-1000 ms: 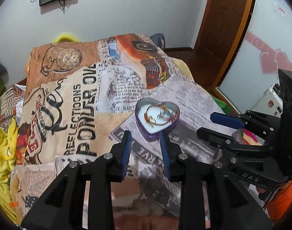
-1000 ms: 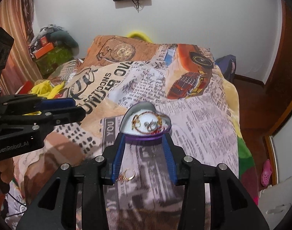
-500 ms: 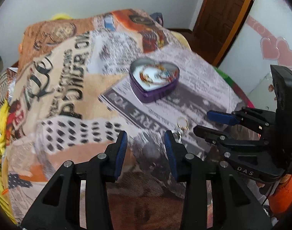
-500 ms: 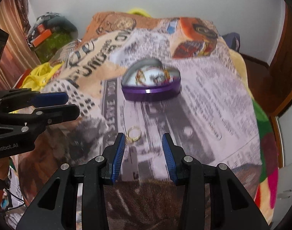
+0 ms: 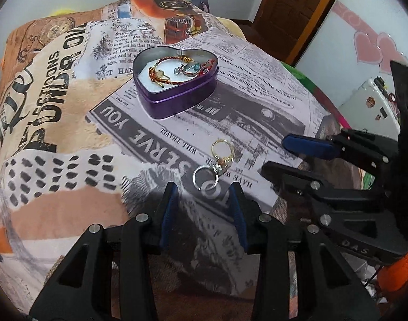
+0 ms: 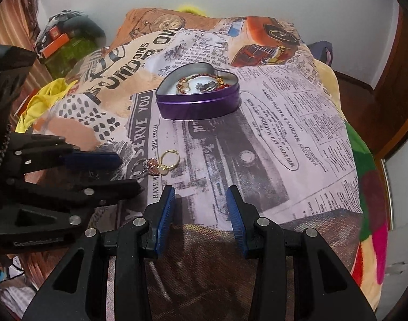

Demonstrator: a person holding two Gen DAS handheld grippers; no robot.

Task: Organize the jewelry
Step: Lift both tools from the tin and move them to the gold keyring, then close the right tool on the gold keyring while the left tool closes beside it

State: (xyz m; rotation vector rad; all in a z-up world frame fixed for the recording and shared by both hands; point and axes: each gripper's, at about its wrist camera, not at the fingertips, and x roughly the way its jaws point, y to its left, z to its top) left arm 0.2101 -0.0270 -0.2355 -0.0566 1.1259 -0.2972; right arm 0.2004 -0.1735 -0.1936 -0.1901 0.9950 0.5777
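A purple heart-shaped tin [image 5: 177, 99] [image 6: 198, 105] stands open on the printed blanket and holds a red-gold cord bracelet [image 5: 166, 69] and small pieces. A gold ring [image 5: 222, 147] [image 6: 170, 159] and a silver ring [image 5: 204, 178] [image 6: 139, 168] lie together on the blanket, nearer than the tin. My left gripper [image 5: 203, 199] is open and empty, just short of the silver ring. My right gripper [image 6: 200, 203] is open and empty, to the right of the rings; it also shows in the left wrist view [image 5: 287, 157].
The blanket [image 5: 70, 123] covers a bed. Yellow cloth [image 6: 43, 101] and boxes [image 6: 56, 42] lie at its left. A wooden door [image 5: 292, 13] and a white panel with pink hearts [image 5: 372, 48] stand at the right. The bed's near edge lies under both grippers.
Both grippers have pulled back from the tin and dropped lower. The two rings, at the right gripper's fingers a second ago, now lie in front of the left gripper.
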